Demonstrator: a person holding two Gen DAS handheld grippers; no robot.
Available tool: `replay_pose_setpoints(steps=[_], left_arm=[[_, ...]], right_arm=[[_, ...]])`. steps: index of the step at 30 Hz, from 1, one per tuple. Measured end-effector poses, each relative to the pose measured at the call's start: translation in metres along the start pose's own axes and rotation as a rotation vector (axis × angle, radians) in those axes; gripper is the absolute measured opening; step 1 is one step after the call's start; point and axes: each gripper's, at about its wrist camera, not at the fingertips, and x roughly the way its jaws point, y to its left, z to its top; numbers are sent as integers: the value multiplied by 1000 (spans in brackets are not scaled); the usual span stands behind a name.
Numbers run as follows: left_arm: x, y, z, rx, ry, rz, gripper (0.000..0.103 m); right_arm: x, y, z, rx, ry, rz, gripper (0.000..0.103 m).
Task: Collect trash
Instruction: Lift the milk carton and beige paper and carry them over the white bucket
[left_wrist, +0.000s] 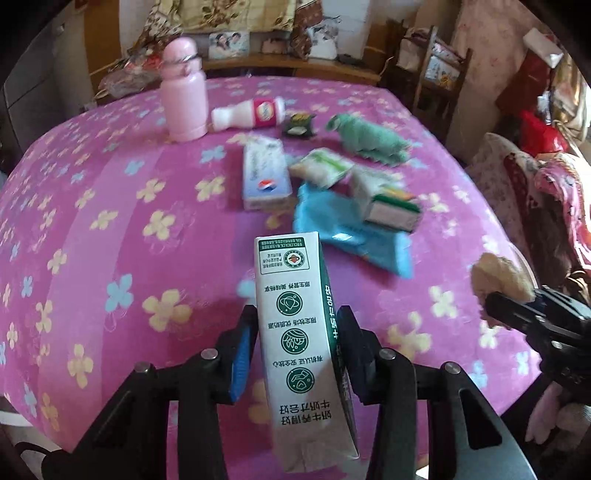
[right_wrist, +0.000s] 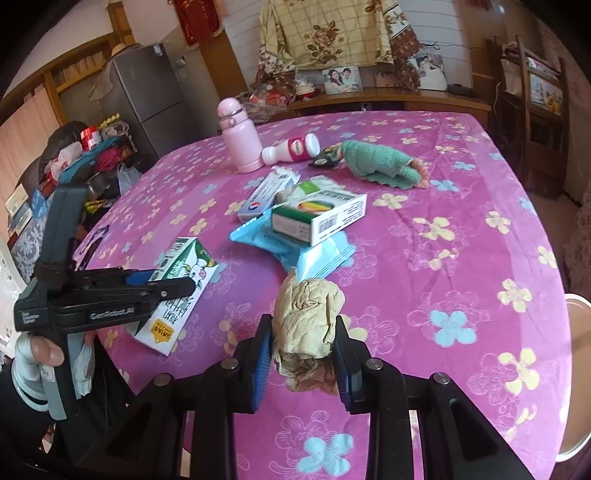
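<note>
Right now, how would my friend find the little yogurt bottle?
Look at the table under the pink flowered cloth. Near its far side stands a tall pink flask. Right beside it, the small white plastic bottle with a pink label is the only bottle lying down.
</note>
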Motion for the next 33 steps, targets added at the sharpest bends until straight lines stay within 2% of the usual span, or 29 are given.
replay_pose_setpoints(steps=[6,14,24,33], left_arm=[[-13,-44,12,67,-28,-64,45],[-7,-107,34,153,-39,-122,46],[5,-193,49,259,-47,-201,45],[26,-258,58,290,-22,-315,45]], right_arm=[[-17,-23,1,40,-31,-32,33],[-44,-58,-5,87,-63,-95,33],[-83,-124,-19,165,-100,-233,33],[-121,-189,-36,272,-129,-353,33]])
